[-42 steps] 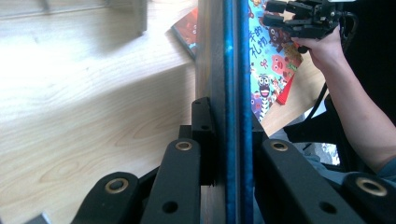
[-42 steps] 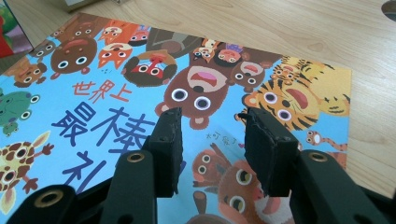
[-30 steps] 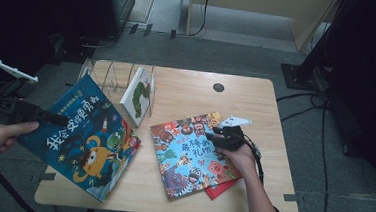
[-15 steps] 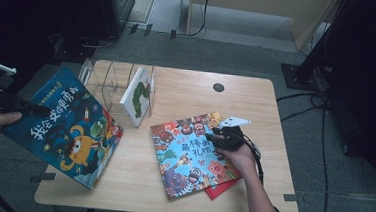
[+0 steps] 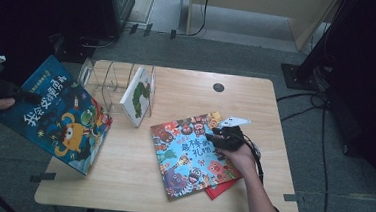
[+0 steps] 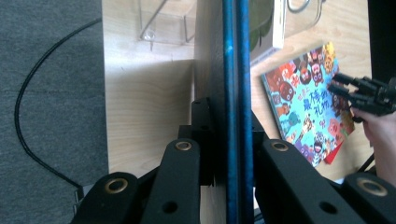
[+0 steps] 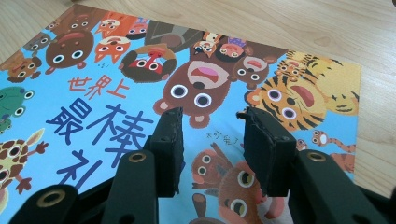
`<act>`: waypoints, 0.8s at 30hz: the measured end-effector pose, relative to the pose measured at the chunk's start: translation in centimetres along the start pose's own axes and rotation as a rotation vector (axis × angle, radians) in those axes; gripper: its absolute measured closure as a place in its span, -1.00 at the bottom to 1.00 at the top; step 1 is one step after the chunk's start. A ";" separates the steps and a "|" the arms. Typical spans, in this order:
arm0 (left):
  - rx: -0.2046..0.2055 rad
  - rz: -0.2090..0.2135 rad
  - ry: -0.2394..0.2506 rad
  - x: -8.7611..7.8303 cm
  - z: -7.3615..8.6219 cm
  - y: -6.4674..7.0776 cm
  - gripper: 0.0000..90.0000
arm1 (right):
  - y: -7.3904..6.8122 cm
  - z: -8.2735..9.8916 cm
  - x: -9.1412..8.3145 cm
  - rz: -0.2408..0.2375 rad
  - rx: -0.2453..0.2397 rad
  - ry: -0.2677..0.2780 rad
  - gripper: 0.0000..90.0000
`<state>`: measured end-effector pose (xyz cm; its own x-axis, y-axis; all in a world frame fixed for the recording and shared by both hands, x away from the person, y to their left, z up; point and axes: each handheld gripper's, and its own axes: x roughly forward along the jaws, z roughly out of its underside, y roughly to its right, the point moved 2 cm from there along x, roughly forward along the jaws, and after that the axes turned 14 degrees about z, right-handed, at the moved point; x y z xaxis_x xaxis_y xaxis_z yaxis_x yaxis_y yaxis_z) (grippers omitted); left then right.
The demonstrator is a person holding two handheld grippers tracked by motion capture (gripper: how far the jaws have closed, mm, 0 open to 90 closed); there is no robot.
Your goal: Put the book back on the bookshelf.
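Note:
My left gripper [image 5: 7,91] is shut on the near edge of a dark blue picture book [image 5: 60,118] and holds it tilted in the air past the table's left edge. In the left gripper view the book's blue edge [image 6: 232,70] runs straight up between the jaws of the left gripper [image 6: 229,135]. A light blue book with cartoon animals [image 5: 187,153] lies flat right of the table's middle. My right gripper [image 5: 224,137] rests over its upper right corner. The right gripper [image 7: 210,126] stands open above the cover [image 7: 93,93], with nothing between its pads.
A clear wire book rack [image 5: 108,83] stands at the back left of the wooden table [image 5: 187,91], with a white book [image 5: 137,96] leaning in it. A red book [image 5: 224,188] peeks out from under the animal book. Cables lie on the grey floor [image 5: 306,104].
The left gripper has carried the blue book leftward and a little up, off the table's left side. The right hand has stayed in place on the animal book.

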<state>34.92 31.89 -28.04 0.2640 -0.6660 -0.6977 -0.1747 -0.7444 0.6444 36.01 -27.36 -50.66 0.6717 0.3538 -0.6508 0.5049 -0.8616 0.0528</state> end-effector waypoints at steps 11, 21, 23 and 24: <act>-0.018 -0.023 0.028 -0.6 -2.1 0.2 0.84 | 0.0 0.0 0.0 -0.001 0.000 -0.004 0.29; -0.013 -0.039 0.039 -1.6 -3.1 0.4 0.84 | -0.1 0.2 -0.1 -0.003 0.002 -0.008 0.29; -0.015 -0.041 0.051 -1.6 -3.4 0.4 0.84 | 0.0 0.3 -0.2 -0.005 0.002 -0.007 0.29; -0.015 -0.040 0.052 -1.5 -3.6 0.3 0.84 | -0.1 0.4 -0.3 -0.003 0.004 -0.007 0.29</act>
<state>37.84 32.80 -25.68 0.3198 -0.6317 -0.7062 -0.1485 -0.7696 0.6211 35.60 -27.53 -50.77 0.6665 0.3534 -0.6565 0.5044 -0.8621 0.0481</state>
